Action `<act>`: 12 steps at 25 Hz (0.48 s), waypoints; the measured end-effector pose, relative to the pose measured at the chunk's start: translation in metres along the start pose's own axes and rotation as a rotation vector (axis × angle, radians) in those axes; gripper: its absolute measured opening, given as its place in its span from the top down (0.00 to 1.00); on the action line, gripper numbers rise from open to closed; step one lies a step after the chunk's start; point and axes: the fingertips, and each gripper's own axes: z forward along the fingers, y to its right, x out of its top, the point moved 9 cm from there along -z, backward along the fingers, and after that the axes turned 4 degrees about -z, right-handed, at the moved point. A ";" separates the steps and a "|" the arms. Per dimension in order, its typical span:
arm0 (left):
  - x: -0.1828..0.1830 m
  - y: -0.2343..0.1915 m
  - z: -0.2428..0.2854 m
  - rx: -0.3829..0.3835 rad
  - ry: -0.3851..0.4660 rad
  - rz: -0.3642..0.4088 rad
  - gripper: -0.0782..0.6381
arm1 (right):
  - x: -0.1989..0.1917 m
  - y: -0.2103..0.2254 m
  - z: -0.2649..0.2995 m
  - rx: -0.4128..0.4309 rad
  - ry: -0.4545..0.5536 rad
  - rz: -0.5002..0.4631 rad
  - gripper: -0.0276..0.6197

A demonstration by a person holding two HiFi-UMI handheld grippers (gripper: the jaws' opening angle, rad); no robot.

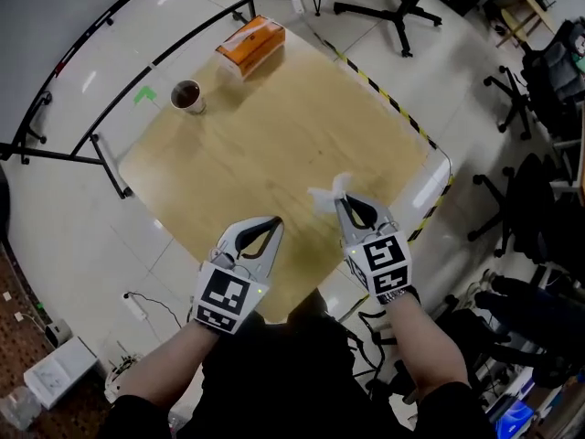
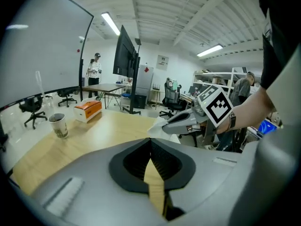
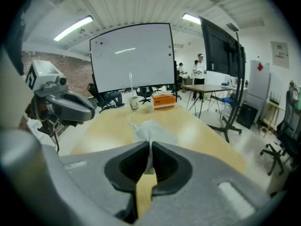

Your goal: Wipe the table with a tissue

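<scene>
The tissue (image 1: 326,195) is clamped between the fingers of the right gripper (image 1: 340,201), and its loose part sticks out past the tips. The left gripper (image 1: 274,224) is closed too (on nothing). I judge that wiping is not yet begun: the tissue must go down flat onto the table (image 1: 274,135). Ahead of the fingers the wood is free, with the table's edge near on their right. The cup (image 1: 187,96) and the tissue box (image 1: 250,44) stand far ahead.

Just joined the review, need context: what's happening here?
A person holds tongs in each hand over the near end of a wooden table. The right tongs are shut on a white tissue; the left tongs are shut and empty. An orange tissue box and a paper cup sit at the far side.
</scene>
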 end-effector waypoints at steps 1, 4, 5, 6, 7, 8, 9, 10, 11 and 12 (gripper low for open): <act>0.000 0.000 0.003 0.018 0.002 -0.013 0.87 | 0.000 0.004 0.010 0.016 -0.004 -0.022 0.96; -0.001 -0.003 0.009 0.052 0.001 -0.045 0.87 | 0.004 0.009 0.040 0.048 -0.025 -0.072 0.96; -0.003 -0.004 0.010 0.059 -0.001 -0.051 0.87 | 0.005 0.009 0.049 0.057 -0.036 -0.087 0.96; -0.004 -0.006 0.011 0.065 -0.004 -0.057 0.87 | 0.006 0.007 0.059 0.064 -0.048 -0.100 0.96; -0.005 -0.009 0.011 0.071 -0.006 -0.063 0.87 | 0.007 0.005 0.068 0.069 -0.059 -0.111 0.96; -0.005 -0.012 0.011 0.077 -0.006 -0.069 0.87 | 0.008 0.003 0.077 0.072 -0.071 -0.122 0.96; -0.006 -0.014 0.011 0.081 -0.006 -0.074 0.87 | 0.007 0.002 0.085 0.072 -0.084 -0.134 0.96; -0.007 -0.016 0.011 0.085 -0.007 -0.077 0.87 | 0.007 0.001 0.092 0.072 -0.097 -0.146 0.96; -0.008 -0.017 0.012 0.087 -0.009 -0.080 0.87 | 0.006 0.000 0.098 0.071 -0.109 -0.155 0.96; -0.009 -0.018 0.013 0.089 -0.010 -0.084 0.87 | 0.004 0.000 0.104 0.072 -0.121 -0.162 0.96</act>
